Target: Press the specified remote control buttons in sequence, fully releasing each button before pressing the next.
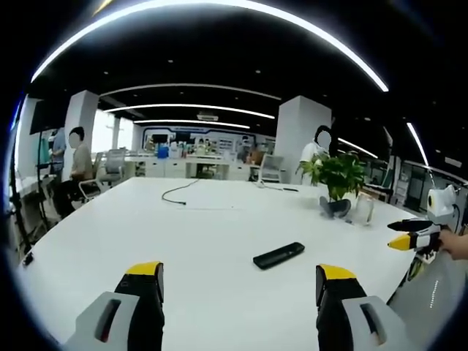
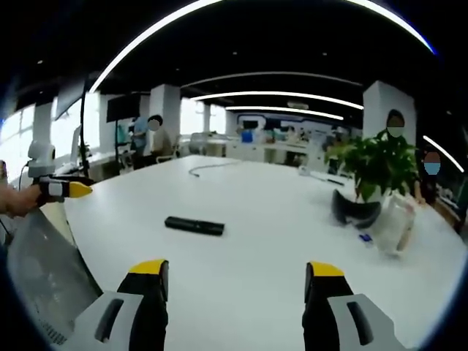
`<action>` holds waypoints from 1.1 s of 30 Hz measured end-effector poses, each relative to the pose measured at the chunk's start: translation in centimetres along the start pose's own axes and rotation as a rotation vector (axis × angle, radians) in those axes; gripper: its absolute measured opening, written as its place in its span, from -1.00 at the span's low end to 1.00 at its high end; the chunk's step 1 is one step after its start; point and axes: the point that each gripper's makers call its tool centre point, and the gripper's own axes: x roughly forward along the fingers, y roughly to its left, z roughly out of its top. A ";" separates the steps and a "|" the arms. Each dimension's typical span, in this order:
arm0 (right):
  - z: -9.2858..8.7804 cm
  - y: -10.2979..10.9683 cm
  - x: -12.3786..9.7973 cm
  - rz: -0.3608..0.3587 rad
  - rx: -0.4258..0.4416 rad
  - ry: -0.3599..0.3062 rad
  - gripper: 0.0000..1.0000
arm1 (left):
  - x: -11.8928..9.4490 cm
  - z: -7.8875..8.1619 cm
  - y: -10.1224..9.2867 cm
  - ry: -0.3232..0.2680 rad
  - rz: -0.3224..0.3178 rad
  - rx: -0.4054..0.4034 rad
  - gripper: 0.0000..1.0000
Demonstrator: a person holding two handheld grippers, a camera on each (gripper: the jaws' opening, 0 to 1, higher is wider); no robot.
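Observation:
A slim black remote control (image 1: pixel 278 255) lies flat on the white table (image 1: pixel 197 234), just ahead of my left gripper (image 1: pixel 241 281) and a little right of its centre line. The left gripper's yellow-tipped jaws stand wide apart with nothing between them. The right gripper (image 1: pixel 409 238) comes in from the right edge, held by a hand (image 1: pixel 457 245). In the right gripper view the remote (image 2: pixel 194 225) lies ahead and to the left of my right gripper (image 2: pixel 235 278), which is open and empty. The left gripper (image 2: pixel 66 190) shows at the far left, beyond the table edge.
A potted green plant (image 1: pixel 338 179) stands at the table's far right, with a dark object (image 2: pixel 356 208) and a clear container (image 2: pixel 395 223) beside it. A black cable (image 1: pixel 179 191) lies on the far part. A person (image 1: pixel 77 157) sits at the left; desks and pillars stand behind.

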 end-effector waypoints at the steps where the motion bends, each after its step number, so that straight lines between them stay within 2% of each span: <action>1: 0.0 0.0 0.0 -0.001 0.002 -0.001 0.50 | 0.1 -0.1 -0.2 0.008 -0.011 0.003 0.77; 6: 0.0 0.3 0.1 0.010 -0.003 0.005 0.49 | -0.3 0.0 -0.6 0.007 -0.031 0.012 0.75; 9: -0.4 0.7 0.4 0.029 -0.015 0.034 0.50 | -0.2 0.0 0.0 0.006 -0.010 -0.017 0.75; 11: -0.4 0.8 0.3 0.039 -0.015 0.030 0.52 | 0.0 -0.2 0.1 0.023 -0.004 -0.026 0.75; 13: -0.4 0.7 0.3 0.039 -0.024 0.024 0.49 | 0.1 -0.5 -0.4 0.041 -0.016 0.006 0.75; 16: -0.4 0.6 0.5 0.050 -0.017 0.024 0.44 | 0.4 -1.1 -0.6 0.087 0.001 0.068 0.75; 18: -0.7 0.6 0.7 0.059 -0.013 0.035 0.45 | 0.5 -1.4 -0.6 0.104 0.006 0.071 0.75; 20: -0.7 0.9 0.7 0.073 -0.013 0.039 0.45 | 0.6 -1.4 -0.9 0.109 -0.012 0.048 0.75; 21: -0.8 1.0 0.9 0.079 -0.020 0.044 0.44 | 0.8 -1.4 -1.5 0.114 -0.044 0.015 0.75; 23: -1.1 0.6 1.0 0.060 -0.044 0.065 0.44 | 1.1 -1.8 -2.1 0.157 -0.072 -0.036 0.75; 25: -1.0 0.2 0.9 0.049 -0.032 0.057 0.42 | 1.6 -1.9 -2.3 0.176 -0.093 -0.033 0.75; 27: -1.1 -0.6 0.8 0.027 -0.011 0.057 0.39 | 2.1 -2.2 -3.2 0.225 -0.138 -0.049 0.75; 30: -1.5 -0.7 1.1 0.026 -0.008 0.083 0.49 | 3.4 -1.6 -4.2 0.252 -0.222 0.032 0.75; 31: -1.7 -0.8 1.2 0.015 -0.024 0.103 0.52 | 4.2 -1.1 -4.4 0.242 -0.248 0.081 0.75; 33: -1.6 -1.0 1.1 -0.001 -0.053 0.102 0.48 | 5.6 -0.8 -4.9 0.222 -0.286 0.127 0.74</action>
